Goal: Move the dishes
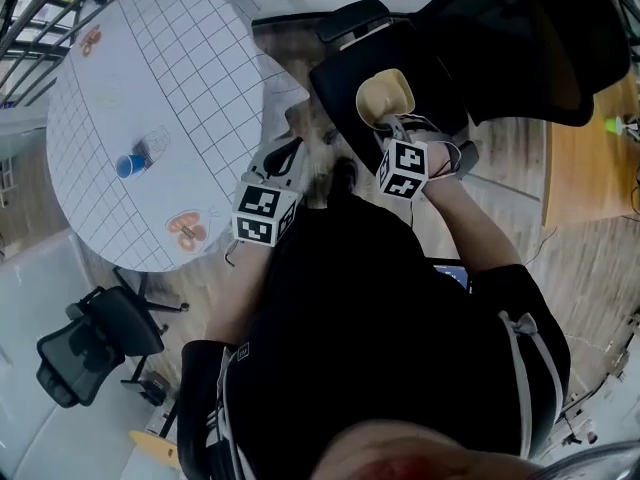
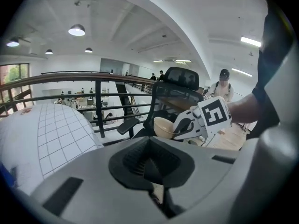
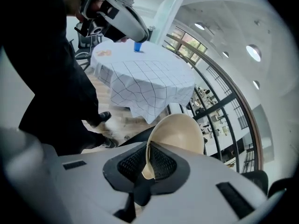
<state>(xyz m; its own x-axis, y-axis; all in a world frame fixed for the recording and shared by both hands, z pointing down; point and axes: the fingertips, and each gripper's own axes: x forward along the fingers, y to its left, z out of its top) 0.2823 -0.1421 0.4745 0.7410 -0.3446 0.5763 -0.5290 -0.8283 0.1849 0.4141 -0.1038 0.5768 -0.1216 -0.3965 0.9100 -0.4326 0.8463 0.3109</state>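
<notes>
My right gripper (image 3: pixel 145 164) is shut on the rim of a cream bowl (image 3: pixel 181 133), which it holds tilted in the air. In the head view the cream bowl (image 1: pixel 385 96) hangs over the seat of a black office chair (image 1: pixel 420 43), away from the table. My left gripper (image 2: pixel 150 164) is shut with nothing between its pads. It sits low in front of the person's body, between the table and the chair, its marker cube (image 1: pixel 265 214) facing up. The right gripper with the bowl (image 2: pixel 163 126) shows across from it in the left gripper view.
A round table (image 1: pixel 190 78) with a white grid cloth stands at the left, bearing a blue cup (image 1: pixel 130 165), a clear glass (image 1: pixel 156 142) and small orange-marked items (image 1: pixel 186 230). A dark railing (image 2: pixel 98 107) runs behind. Another black chair (image 1: pixel 95 343) stands at lower left on the wooden floor.
</notes>
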